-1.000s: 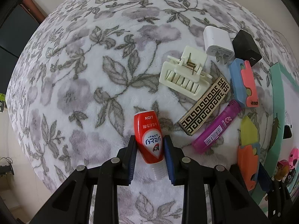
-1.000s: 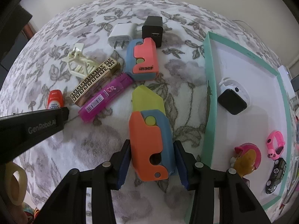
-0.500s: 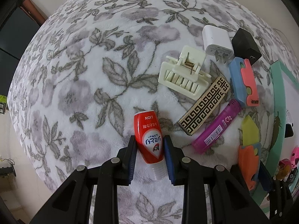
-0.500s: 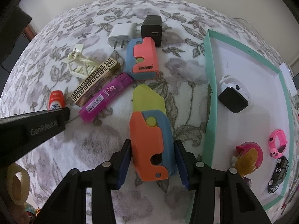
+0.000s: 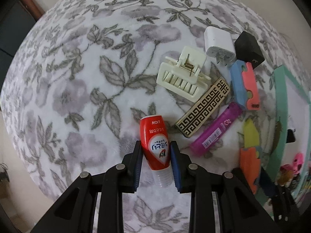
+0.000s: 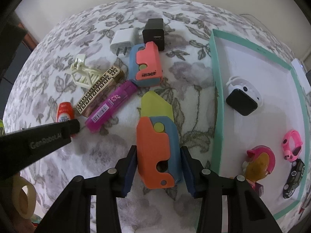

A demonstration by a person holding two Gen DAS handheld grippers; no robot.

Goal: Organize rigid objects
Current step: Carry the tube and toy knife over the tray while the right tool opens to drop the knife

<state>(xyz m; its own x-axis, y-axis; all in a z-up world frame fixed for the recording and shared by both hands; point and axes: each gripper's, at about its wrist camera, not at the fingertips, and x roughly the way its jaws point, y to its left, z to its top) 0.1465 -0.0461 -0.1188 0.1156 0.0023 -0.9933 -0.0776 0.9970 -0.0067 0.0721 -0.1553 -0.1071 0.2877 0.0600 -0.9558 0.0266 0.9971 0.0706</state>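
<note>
My left gripper [image 5: 155, 160] points down at the floral blanket [image 5: 77, 77], and its blue pads sit tight against both sides of a small red LION bottle [image 5: 154, 141], clear cap toward me, lying on the cloth. Beyond it, to the right, lie a cream hair claw clip [image 5: 182, 75], a gold-and-black patterned lighter [image 5: 204, 106] and a purple lighter [image 5: 215, 131], the two lighters side by side. Farther off stand a white charger plug [image 5: 218, 44] and a black charger cube [image 5: 248, 49].

My right gripper [image 6: 158, 171] straddles an orange-and-blue toy knife with a yellow-green blade [image 6: 155, 143], flat on the blanket with the blade pointing away from me. Its jaws are closing; the left pad touches the orange side, while a thin gap shows by the right pad. A second toy knife, coral on blue [image 6: 147, 64], lies just past the blade tip. To the right, a teal-rimmed tray [image 6: 216, 97] holds a smartwatch [image 6: 242, 97], a pink toy watch [image 6: 292, 145], a pink-and-yellow toy [image 6: 260, 163] and a small black toy car [image 6: 293, 178].
</note>
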